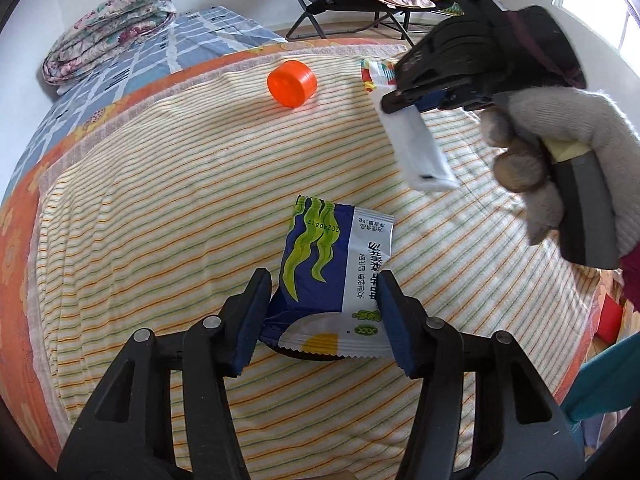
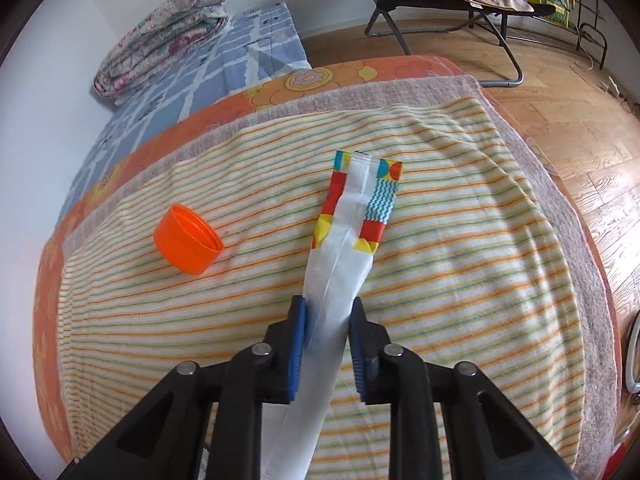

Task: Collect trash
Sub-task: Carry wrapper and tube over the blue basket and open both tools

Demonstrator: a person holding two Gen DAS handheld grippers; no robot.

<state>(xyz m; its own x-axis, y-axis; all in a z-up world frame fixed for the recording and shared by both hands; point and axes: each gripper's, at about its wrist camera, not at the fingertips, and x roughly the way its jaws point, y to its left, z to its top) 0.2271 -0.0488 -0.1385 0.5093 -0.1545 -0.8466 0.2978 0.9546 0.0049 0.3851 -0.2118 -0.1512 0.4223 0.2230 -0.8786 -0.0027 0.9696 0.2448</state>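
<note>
My left gripper (image 1: 320, 316) clasps a blue-and-white packet (image 1: 332, 264) with green waves, while my right gripper (image 2: 326, 344) pinches a long white wrapper (image 2: 340, 264) with colourful ends.

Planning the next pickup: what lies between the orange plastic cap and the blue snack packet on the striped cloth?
Nothing: in the left wrist view, only bare striped cloth separates the orange plastic cap from the blue snack packet.

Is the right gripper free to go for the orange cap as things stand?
Probably not yet. The right gripper is shut on the long white wrapper, so its jaws are taken. The path looks clear: the orange cap lies alone on the striped cloth, off to its left.
</note>
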